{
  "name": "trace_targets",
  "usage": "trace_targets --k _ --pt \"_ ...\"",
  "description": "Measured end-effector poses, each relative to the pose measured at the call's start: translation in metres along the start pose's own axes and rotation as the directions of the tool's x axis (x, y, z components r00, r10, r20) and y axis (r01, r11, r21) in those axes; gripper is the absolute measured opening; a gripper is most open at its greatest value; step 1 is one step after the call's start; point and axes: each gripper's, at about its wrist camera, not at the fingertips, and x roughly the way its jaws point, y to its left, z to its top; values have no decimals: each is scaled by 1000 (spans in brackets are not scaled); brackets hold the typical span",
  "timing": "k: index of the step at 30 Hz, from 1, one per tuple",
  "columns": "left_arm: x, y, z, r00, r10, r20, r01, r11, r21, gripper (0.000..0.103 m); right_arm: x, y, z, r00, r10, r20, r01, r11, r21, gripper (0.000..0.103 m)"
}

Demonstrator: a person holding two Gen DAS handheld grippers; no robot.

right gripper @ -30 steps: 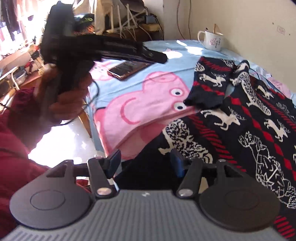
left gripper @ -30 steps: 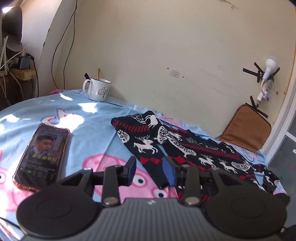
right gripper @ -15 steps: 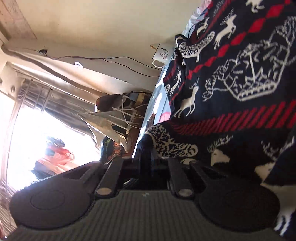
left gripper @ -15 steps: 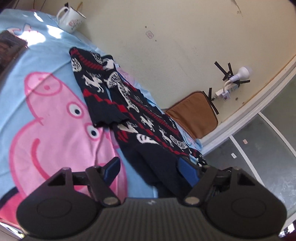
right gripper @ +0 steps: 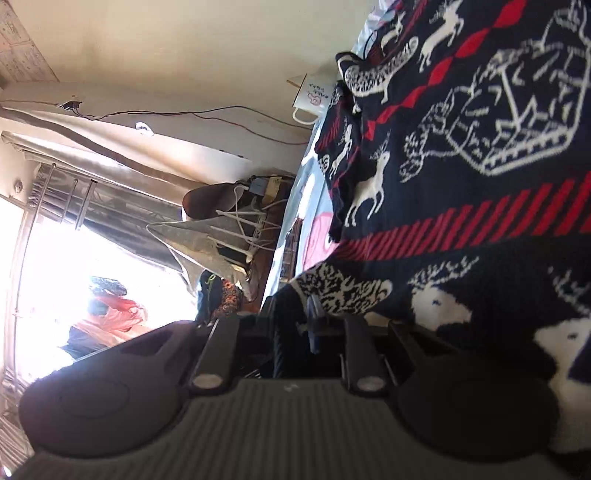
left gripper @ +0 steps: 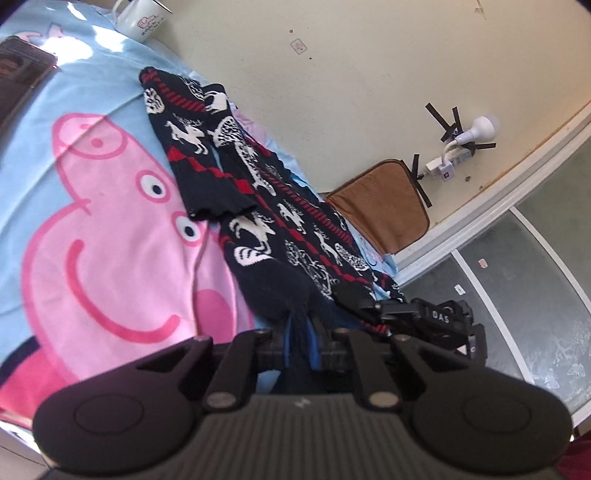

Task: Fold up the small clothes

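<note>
A small navy sweater (left gripper: 266, 206) with white reindeer and red stripes lies along the far side of a blue Peppa Pig blanket (left gripper: 92, 229), one sleeve folded over it. My left gripper (left gripper: 300, 341) is shut on the sweater's near hem edge. My right gripper (right gripper: 293, 328) is shut on another part of the same hem; the sweater (right gripper: 480, 155) fills the right of its tilted view. The right gripper's body (left gripper: 424, 317) shows just right of my left one.
A white mug (left gripper: 144, 18) and a phone (left gripper: 22, 70) lie at the blanket's far left. A brown cushion (left gripper: 380, 203) leans against the cream wall, with a taped lamp (left gripper: 476, 129) above. A window and clutter (right gripper: 221, 236) lie beyond the table.
My left gripper has swung from the phone side to the sweater's hem and closed on it. My right gripper closed on the hem half a second ago and still holds it.
</note>
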Motion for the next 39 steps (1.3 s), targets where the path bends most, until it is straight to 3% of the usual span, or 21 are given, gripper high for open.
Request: trace_targets --k 4,7,8,10,12,15,17,19,22,26,28,30,32,34,36,37,38,39 --pt "-25 4 -4 990 131 -59 -129 991 43 8 -14 14 -1 996 -94 12 95 984 -148 24" --pt "-23 6 -13 958 256 -126 -243 964 110 9 -10 16 -10 978 -207 -39 191 951 -244 27" --pt "-26 7 -13 961 250 -121 -235 964 121 9 -7 15 -15 965 -259 -52 234 930 -282 24" --pt "-31 4 -8 955 273 -115 -255 955 149 10 -7 17 -21 960 -276 -44 246 909 -337 24" --pt "-41 -3 1 957 285 -42 -273 944 185 9 -10 22 -21 956 -290 -45 257 900 -353 25" --pt "-43 -13 20 976 215 26 -216 959 185 9 -30 36 -20 963 -270 23 257 882 -394 28" --pt "-29 -22 29 985 167 40 -172 964 203 9 -48 44 -20 948 -305 88 313 853 -417 30" --pt "-4 -32 36 993 118 19 -119 966 228 9 -66 50 -23 916 -366 162 400 808 -432 31" --pt "38 -45 39 997 73 -37 -60 960 272 9 -102 50 -27 852 -448 272 523 761 -384 31" --pt "85 -60 41 992 80 -98 -40 933 357 10 -152 44 -40 726 -562 398 674 697 -245 43" --pt "102 -65 45 988 83 -132 -23 916 401 11 -167 39 -47 678 -607 413 715 675 -182 46" --pt "116 -71 50 984 93 -151 -14 890 456 12 -172 36 -57 649 -649 399 743 654 -145 48" --pt "126 -72 55 983 86 -162 5 872 490 12 -163 34 -64 625 -689 367 769 623 -141 61" --pt "138 -68 59 981 93 -173 5 871 492 13 -150 29 -69 617 -714 331 783 599 -166 68" --pt "149 -59 61 975 101 -196 3 882 470 13 -137 32 -78 595 -721 354 803 555 -219 72" --pt "154 -54 60 972 106 -210 2 889 458 13 -131 33 -82 573 -730 372 819 516 -250 63" --pt "158 -50 58 968 111 -224 2 892 453 13 -124 35 -86 549 -745 380 836 473 -280 27" --pt "159 -48 56 965 119 -233 1 890 457 13 -119 36 -89 511 -765 392 858 427 -286 16"
